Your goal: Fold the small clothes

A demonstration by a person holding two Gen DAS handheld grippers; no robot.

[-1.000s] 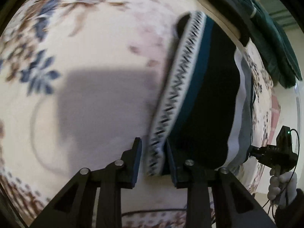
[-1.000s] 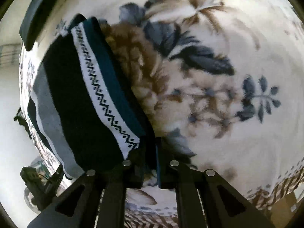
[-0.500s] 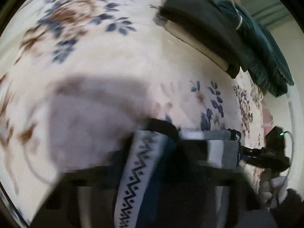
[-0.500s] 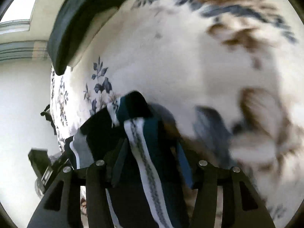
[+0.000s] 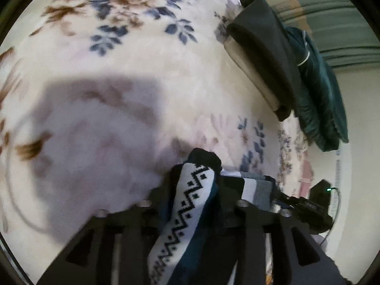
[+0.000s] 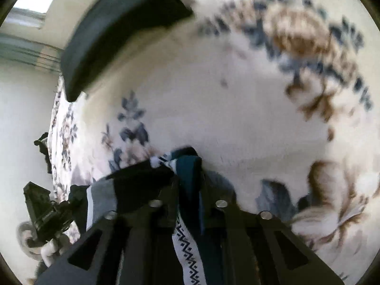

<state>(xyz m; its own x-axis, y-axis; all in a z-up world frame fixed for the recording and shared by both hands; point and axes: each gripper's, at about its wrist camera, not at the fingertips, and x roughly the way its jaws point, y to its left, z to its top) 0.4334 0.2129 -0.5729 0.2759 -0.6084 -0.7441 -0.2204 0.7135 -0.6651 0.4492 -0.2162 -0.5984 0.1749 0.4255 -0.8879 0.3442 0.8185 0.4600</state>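
Observation:
The small garment [image 5: 192, 190] is dark, with a white zigzag band, a teal stripe and grey stripes. It lies folded and bunched on the floral blanket [image 5: 142, 71], close under both grippers. My left gripper [image 5: 194, 190] straddles the zigzag band; its jaws are opening and the band sits loosely between them. In the right wrist view the garment [image 6: 140, 178] spreads to the left. My right gripper [image 6: 190, 180] still pinches the teal edge, though its jaws are starting to open. The fingertips are partly hidden by cloth.
A dark folded cushion [image 5: 266, 54] and a teal jacket [image 5: 318, 90] lie at the blanket's far right edge, and the cushion [image 6: 123, 23] also shows in the right wrist view. Beyond that edge are a pale wall and floor. The other gripper's black body [image 5: 318, 201] shows at the right.
Both grippers carried the zigzag edge across the garment, folding it over. The cloth, spread out a second ago, is now bunched under the fingers. The left jaws have widened.

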